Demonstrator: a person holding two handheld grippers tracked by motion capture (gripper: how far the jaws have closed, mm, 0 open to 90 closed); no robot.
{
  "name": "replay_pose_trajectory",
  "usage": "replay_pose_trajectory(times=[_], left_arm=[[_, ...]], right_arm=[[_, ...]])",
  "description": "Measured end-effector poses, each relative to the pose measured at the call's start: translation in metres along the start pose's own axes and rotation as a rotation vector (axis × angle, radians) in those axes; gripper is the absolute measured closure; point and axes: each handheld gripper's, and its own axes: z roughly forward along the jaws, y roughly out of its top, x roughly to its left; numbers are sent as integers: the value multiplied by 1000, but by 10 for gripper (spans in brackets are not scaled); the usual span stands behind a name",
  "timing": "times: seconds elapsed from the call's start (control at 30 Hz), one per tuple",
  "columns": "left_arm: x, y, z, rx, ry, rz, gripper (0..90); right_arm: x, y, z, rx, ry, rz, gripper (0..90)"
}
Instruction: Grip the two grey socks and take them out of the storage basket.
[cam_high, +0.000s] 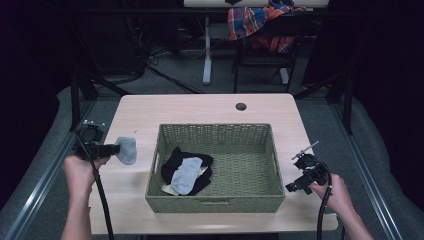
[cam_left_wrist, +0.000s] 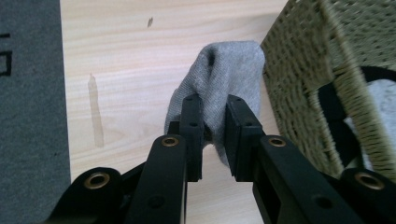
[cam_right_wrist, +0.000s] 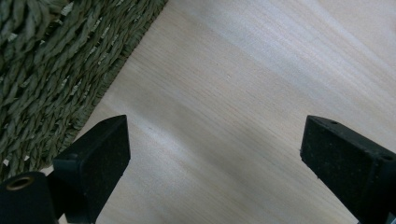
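Nearest, along the table's (cam_high: 210, 107) front edge, two hands with black tools: left gripper (cam_left_wrist: 215, 105) pinching a grey sock (cam_left_wrist: 229, 70), right gripper (cam_right_wrist: 212, 144) spread wide over bare wood, holding nothing. Sock soft, heathered light grey, bunched and folded where the pads bite into it, its loose end drooping toward the tabletop, just beside the left wall of a woven green basket (cam_high: 216, 200). From above, same sock (cam_high: 127, 150) seen as a small pale oval past the left gripper (cam_high: 116, 149), clear of the basket rim, over the table's left part. Right gripper (cam_high: 290, 187) at the basket's right front corner, near it but apart. Inside the basket, toward its left front, a black garment (cam_high: 175, 160) with a second grey piece (cam_high: 187, 174) lying on top: plain in the high view, glimpsed as a dark band behind the weave in the left gripper view. Fine weave of the basket (cam_right_wrist: 51, 60) and the wood grain sharp in the right gripper view. Farther off, beyond the table, a plaid cloth (cam_high: 252, 22) draped over a chair
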Motion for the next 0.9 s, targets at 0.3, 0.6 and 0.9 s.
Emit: replay_pose_trajectory(times=[0.3,0.6,0.9], left_arm=[[10,-8,16,33,9,-31,790],[14,-12,29,75,9,-43,790],[17,-16,40,113,10,-49,789]], right_arm=[[2,0,2,-21,14,18,78],[0,1,1,19,-5,-16,78],[1,0,2,8,6,-4,78]])
